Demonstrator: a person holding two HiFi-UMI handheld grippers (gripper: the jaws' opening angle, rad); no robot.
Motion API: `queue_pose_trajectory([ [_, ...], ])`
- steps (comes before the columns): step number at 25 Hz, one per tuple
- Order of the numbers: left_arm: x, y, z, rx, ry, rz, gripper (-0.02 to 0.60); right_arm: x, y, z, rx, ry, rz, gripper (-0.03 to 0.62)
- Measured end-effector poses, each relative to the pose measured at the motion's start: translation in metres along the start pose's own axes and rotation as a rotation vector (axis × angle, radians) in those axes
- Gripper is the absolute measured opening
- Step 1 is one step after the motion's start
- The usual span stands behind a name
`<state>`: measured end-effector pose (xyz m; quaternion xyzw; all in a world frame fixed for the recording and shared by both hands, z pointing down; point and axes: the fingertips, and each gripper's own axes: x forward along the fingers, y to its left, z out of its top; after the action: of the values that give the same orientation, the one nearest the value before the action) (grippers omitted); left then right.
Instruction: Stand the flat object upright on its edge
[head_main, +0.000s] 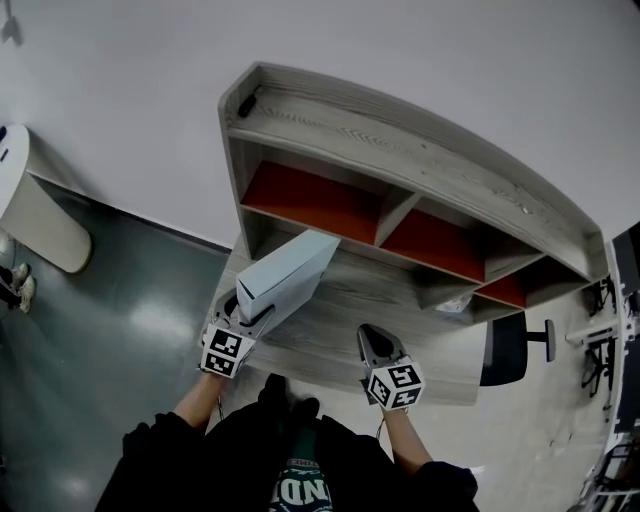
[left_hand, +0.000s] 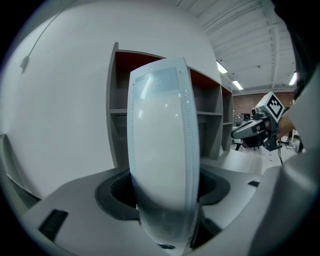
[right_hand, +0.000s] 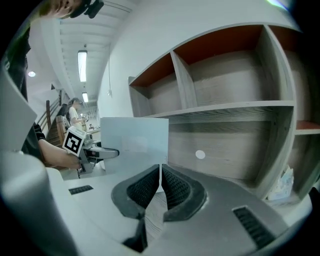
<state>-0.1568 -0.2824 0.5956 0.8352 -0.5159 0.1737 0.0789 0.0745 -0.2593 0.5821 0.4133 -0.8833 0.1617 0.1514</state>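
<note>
The flat object is a pale blue-white box (head_main: 290, 270), and my left gripper (head_main: 247, 315) is shut on its near end. It rises tilted from the jaws toward the shelf unit, over the left part of the wooden desk (head_main: 345, 300). The left gripper view has the box (left_hand: 160, 150) filling the gap of the left gripper (left_hand: 165, 192). From the right gripper view the box (right_hand: 132, 140) shows as an upright panel; its lower edge is hidden behind the jaws. My right gripper (head_main: 372, 338) hovers over the desk's front right, shut and empty (right_hand: 160, 172), apart from the box.
A grey wooden shelf unit (head_main: 420, 165) with red-backed compartments stands on the back of the desk. A crumpled white thing (head_main: 455, 303) lies in a lower right compartment. A black office chair (head_main: 515, 350) stands to the right, and a white rounded object (head_main: 40, 215) on the floor at left.
</note>
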Motion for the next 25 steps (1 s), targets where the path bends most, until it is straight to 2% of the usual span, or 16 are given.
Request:
queue_pose_trajectory([
  [8,0.000,0.033,0.010,-0.050,-0.043,0.106,0.296,0.000,0.002,0.002,0.005,0.005,0.009,0.040],
  [17,-0.005,0.035,0.008,-0.055,-0.059,0.130,0.295,-0.005,-0.001,-0.007,0.014,0.022,-0.005,0.040],
  [22,-0.024,0.054,0.001,-0.101,-0.093,0.269,0.295,-0.006,-0.002,-0.011,0.021,0.028,-0.008,0.040],
  [25,-0.024,0.054,0.000,-0.091,-0.115,0.314,0.295,-0.004,-0.001,-0.013,0.029,0.031,-0.005,0.040],
])
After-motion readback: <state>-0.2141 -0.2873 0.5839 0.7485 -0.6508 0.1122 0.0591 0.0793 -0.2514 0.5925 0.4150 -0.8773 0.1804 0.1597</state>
